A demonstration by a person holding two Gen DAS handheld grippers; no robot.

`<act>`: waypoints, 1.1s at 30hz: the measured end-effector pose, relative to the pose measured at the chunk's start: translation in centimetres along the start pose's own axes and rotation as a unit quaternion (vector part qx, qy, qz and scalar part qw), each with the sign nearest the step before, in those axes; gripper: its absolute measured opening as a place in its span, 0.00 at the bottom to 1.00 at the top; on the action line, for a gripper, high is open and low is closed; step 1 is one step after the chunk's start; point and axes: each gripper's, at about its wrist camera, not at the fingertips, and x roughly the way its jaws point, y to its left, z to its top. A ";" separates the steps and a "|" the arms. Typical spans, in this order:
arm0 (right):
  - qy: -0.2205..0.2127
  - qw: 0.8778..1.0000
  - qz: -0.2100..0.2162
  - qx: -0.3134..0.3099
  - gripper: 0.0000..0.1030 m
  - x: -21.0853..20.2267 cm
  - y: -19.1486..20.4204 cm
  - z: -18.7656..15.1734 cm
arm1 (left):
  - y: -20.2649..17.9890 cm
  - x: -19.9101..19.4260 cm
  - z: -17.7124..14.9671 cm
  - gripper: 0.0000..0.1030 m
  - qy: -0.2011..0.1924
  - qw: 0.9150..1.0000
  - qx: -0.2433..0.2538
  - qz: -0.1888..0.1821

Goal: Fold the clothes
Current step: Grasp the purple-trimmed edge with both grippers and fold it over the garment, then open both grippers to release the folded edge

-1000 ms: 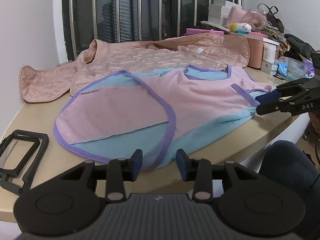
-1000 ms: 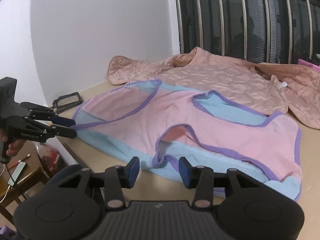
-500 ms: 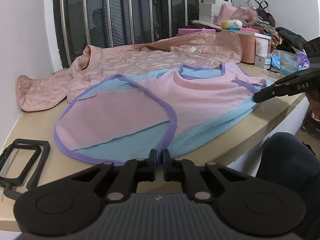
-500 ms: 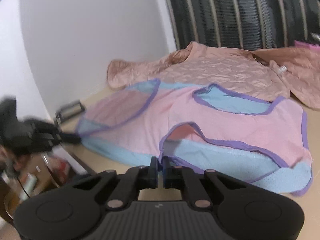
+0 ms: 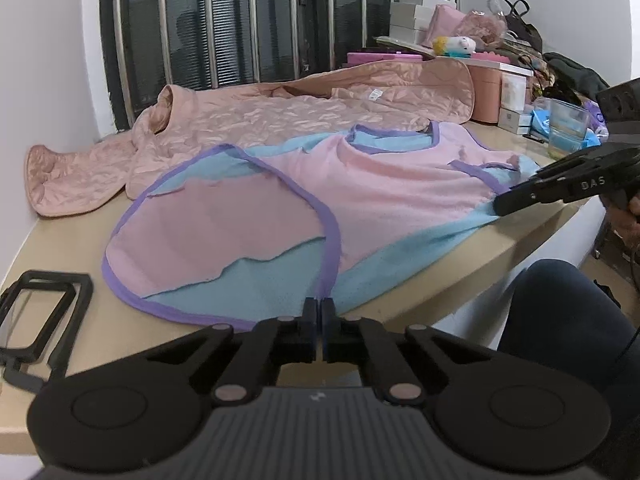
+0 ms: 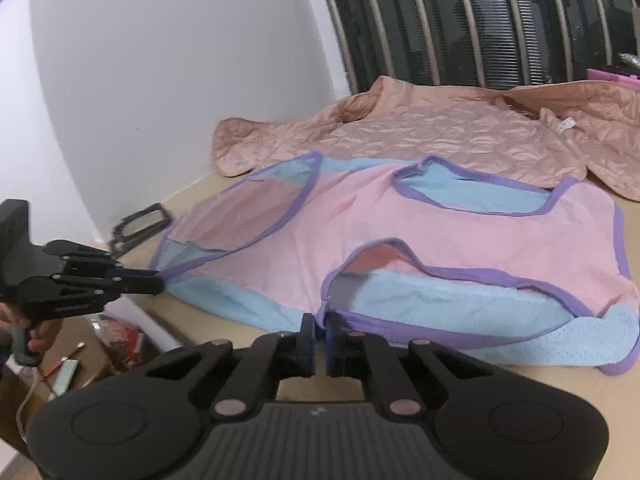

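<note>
Both grippers have just closed: a second ago their fingers stood apart at the near hem, and now the left gripper (image 5: 321,307) is pinched together on the purple-trimmed near edge of the pink and blue garment (image 5: 400,188), while the right gripper (image 6: 320,326) is pinched together on the blue near edge by the armhole, though from its own camera the cloth between its fingers is hard to make out. That points to a two-handed hold on the near edge, which would suit lifting it over toward the far side for a fold. The garment lies spread flat on the worktop (image 5: 60,240), running from the grippers away toward the barred window, its neckline on the far side. Behind it, touching its far edge, lies a quilted peach jacket (image 5: 260,120), spread open. A black frame (image 5: 36,312) lies on the worktop to the left.
</note>
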 end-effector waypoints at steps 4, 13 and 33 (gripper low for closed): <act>-0.003 1.000 -0.015 -0.012 0.04 -1.3 0.1 -0.2 | 0.3 -0.7 -0.3 0.15 -0.002 1.000 -0.005 -0.001; -0.034 0.969 -0.018 -0.245 0.37 -2.9 4.1 -1.2 | -1.5 -1.7 -1.1 0.45 -0.044 0.992 0.120 -0.001; 0.011 0.980 0.064 -0.190 0.00 1.0 -1.3 2.4 | 2.3 -1.2 3.5 0.02 -0.036 0.982 0.178 -0.048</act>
